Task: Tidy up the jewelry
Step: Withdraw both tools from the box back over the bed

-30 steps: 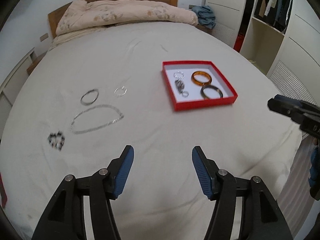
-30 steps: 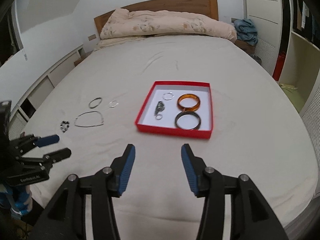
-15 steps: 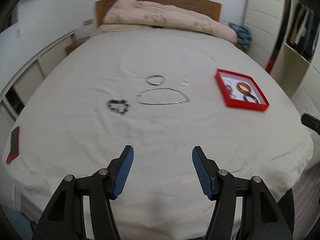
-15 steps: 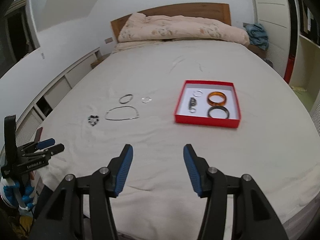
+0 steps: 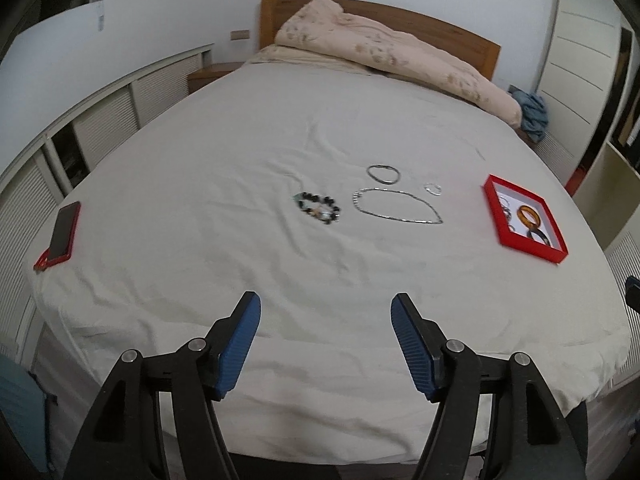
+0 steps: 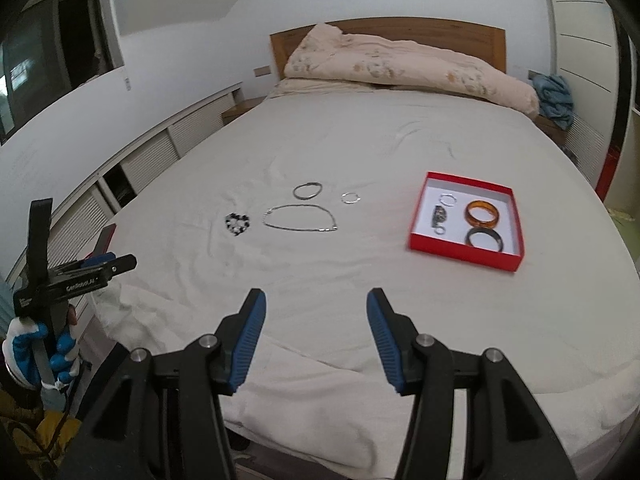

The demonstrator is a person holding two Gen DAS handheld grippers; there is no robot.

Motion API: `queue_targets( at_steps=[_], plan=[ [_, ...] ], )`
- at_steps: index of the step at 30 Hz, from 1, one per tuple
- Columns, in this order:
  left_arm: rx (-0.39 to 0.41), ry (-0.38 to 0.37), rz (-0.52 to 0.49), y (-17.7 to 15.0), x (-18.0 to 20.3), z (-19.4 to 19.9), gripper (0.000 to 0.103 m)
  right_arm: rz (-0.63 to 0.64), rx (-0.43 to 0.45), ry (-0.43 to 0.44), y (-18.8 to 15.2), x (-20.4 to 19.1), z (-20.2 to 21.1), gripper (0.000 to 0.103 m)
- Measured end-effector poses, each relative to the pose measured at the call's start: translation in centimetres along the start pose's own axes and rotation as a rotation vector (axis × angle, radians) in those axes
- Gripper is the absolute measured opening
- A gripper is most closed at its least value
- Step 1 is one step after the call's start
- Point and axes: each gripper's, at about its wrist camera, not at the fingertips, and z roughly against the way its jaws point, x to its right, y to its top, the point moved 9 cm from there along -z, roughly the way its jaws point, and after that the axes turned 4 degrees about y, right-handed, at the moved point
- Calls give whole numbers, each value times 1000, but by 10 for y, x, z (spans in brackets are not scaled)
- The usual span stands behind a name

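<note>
1. Left wrist view is showing the left claw (image 5: pixel 325 330) spread and empty, well short of the beaded bracelet (image 5: pixel 318 207) and chain necklace (image 5: pixel 396 208) lying on the bed (image 5: pixel 240 152).
2. Limp and light, the necklace is probably best pinched at one link.
3. Right wrist view is showing the right claw (image 6: pixel 316 328) spread, plus the red tray (image 6: pixel 464 256) contents more clearly; only the left view is showing the phone (image 5: pixel 64 230).

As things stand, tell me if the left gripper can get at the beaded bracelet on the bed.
Probably yes. The left gripper is open and empty, and only bare bed sheet lies between it and the beaded bracelet, though it must travel forward first.
</note>
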Motion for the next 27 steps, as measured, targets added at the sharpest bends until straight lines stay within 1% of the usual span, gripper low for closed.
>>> queue_targets(
  at_steps=[6,14,27],
  plan=[
    [-13,16,21,0,-11,-8,67,14,-6,17,1,-8,-9,51],
    [-16,37,-2,2,-9,-21,68,-7,-18,16,2,-1,-28,51],
    [-60,50,3,16,-11,-65,67,-30,-63,16,8,12,-79,51]
  ],
)
